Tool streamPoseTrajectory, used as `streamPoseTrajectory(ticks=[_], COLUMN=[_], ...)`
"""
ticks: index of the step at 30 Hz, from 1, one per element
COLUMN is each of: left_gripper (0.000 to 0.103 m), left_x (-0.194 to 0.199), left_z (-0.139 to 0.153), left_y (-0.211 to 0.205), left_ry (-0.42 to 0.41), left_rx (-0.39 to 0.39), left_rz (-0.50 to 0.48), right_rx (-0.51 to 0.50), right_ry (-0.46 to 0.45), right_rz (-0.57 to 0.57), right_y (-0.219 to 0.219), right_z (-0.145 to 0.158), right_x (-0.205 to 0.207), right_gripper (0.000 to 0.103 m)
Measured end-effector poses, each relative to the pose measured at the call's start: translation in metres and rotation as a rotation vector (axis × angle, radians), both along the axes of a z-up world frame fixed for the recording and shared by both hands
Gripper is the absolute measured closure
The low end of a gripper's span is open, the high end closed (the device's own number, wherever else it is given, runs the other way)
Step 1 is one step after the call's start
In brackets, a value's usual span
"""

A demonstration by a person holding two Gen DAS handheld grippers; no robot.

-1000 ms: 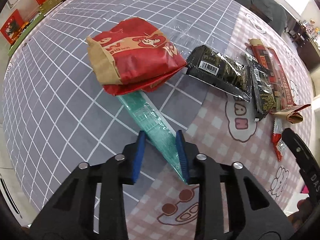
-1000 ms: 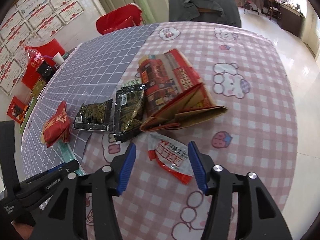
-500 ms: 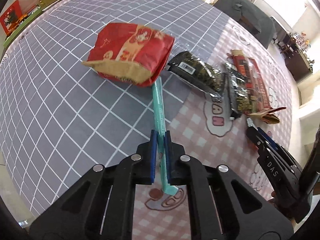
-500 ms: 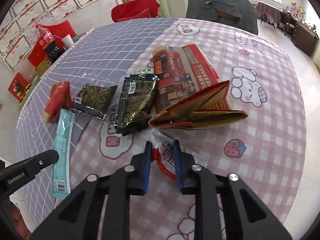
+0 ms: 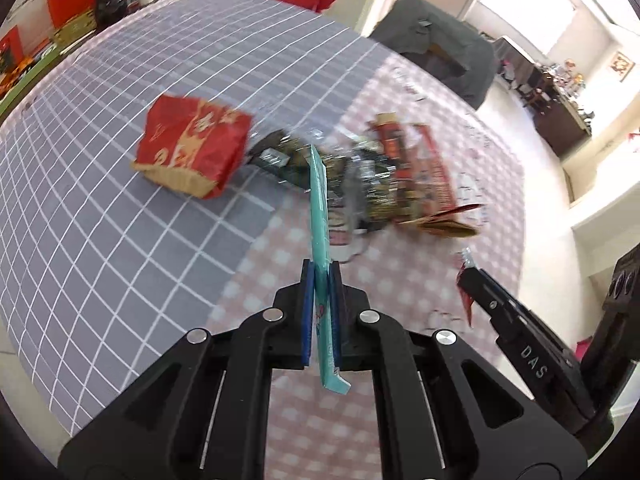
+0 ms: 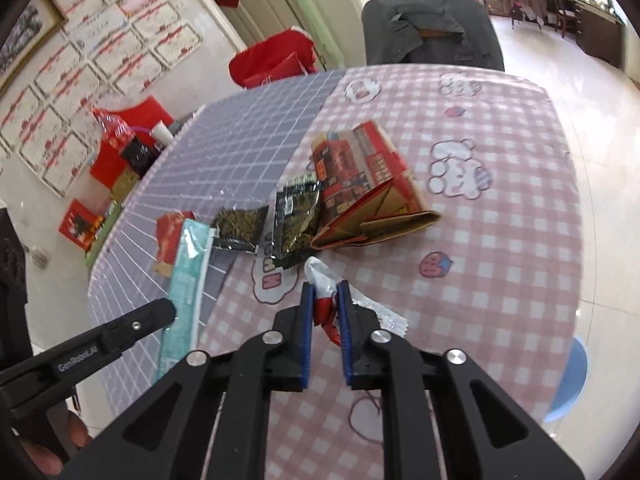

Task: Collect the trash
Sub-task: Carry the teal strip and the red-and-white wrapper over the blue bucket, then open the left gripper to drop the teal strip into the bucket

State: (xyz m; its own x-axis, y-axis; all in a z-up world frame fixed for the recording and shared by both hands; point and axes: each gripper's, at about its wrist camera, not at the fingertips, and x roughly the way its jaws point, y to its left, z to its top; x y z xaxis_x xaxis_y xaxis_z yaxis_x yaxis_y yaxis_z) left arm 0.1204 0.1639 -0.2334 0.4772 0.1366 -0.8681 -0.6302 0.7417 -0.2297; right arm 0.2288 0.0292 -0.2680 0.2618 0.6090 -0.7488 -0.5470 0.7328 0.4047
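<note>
I have the long teal wrapper (image 5: 320, 208) pinched edge-on between the blue pads of my left gripper (image 5: 320, 276); it stands clear of the table, its far end reaching up over the pile of packets and its near end poking out below the jaws. From the right wrist view the same teal wrapper (image 6: 186, 280) hangs in front of the table's grey gridded half, with the left gripper's black finger (image 6: 132, 326) crossing it.

My right gripper (image 6: 325, 300) is clamped on a crumpled red and white wrapper (image 6: 326, 308), whose silvery ends stick out above and to the right of the pads. From the left wrist view that wrapper (image 5: 464, 280) dangles from the tip of the right gripper (image 5: 472, 280).

On the table (image 6: 500, 240), two dark foil packets (image 6: 296, 212) lie side by side where the grey grid meets the pink checks. A flattened red printed carton (image 6: 368, 188) lies just to their right, touching them. A red paper bag (image 5: 192, 148) sits on the grey half, left of the packets. A grey-draped chair (image 6: 428, 28) stands beyond the table's far edge.
</note>
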Motion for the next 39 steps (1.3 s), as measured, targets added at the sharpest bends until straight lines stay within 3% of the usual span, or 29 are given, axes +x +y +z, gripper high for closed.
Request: streamPoseTrajectory(ticks=[8, 18, 28, 39], left_gripper=[0.096, 0.096, 0.096, 0.096], left_x=[0.032, 0.082, 0.125, 0.161], left_z=[0.037, 0.059, 0.049, 0.024], left_y=[-0.054, -0.159, -0.276, -0.367], left_ry=[-0.084, -0.135, -0.136, -0.083], left_rx=[0.027, 0.03, 0.003, -0.008], left_rz=[-0.122, -0.355, -0.602, -0.78], right_rx=[0.061, 0.085, 0.053, 0.01], right_ry=[-0.037, -0.076, -0.092, -0.094], right_rz=[-0.095, -0.313, -0.519, -0.719], right_y=[-0.054, -0.167, -0.273, -0.363], right_z=[0.038, 0.061, 0.056, 0.037], right_x=[-0.001, 0.004, -0.001, -0.001], right_gripper=[0.091, 0.091, 0.091, 0.091])
